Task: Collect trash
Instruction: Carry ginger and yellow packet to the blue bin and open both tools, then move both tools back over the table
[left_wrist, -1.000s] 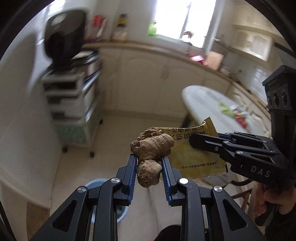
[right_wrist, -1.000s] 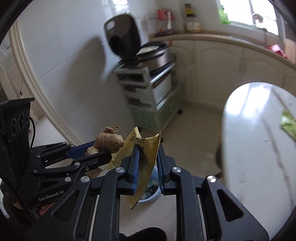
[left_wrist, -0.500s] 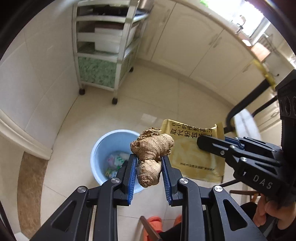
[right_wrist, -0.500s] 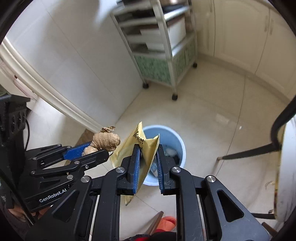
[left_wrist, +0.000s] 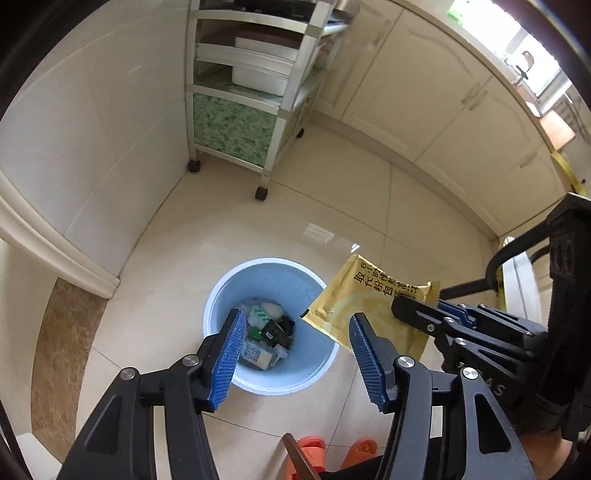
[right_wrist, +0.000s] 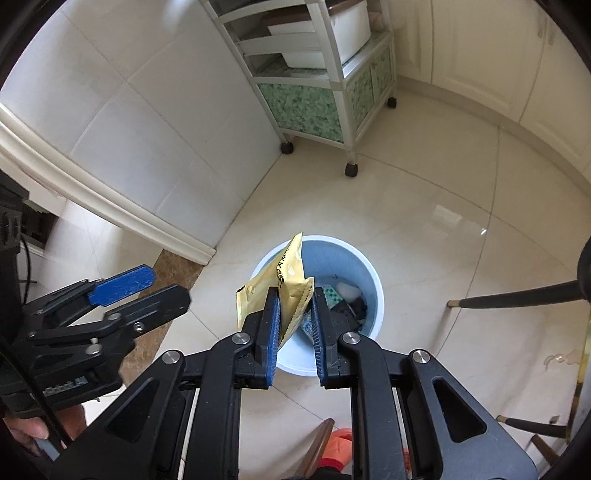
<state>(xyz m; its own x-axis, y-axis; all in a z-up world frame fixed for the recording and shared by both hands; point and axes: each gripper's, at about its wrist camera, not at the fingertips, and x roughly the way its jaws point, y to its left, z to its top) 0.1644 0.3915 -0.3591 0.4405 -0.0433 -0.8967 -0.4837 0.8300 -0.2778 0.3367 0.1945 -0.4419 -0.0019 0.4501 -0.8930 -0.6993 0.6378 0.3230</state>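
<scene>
glossy cream tile floor (left_wrist: 229, 229), white tiled wall (right_wrist: 122, 110), wheeled shelf cart (left_wrist: 255, 92) (green-patterned panels), cream cabinets (left_wrist: 424, 99)

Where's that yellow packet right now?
The yellow packet is pinched in the right gripper, hanging over the near-left rim of the blue bin on the floor, beside the open left gripper.

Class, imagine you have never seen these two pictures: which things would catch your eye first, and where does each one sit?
The blue bin stands on the pale tiled floor below both grippers, with mixed trash in its bottom. A yellow packet is pinched in the right gripper, hanging above the bin's rim. The left gripper is open and holds nothing, its blue pads framing the bin.
</scene>
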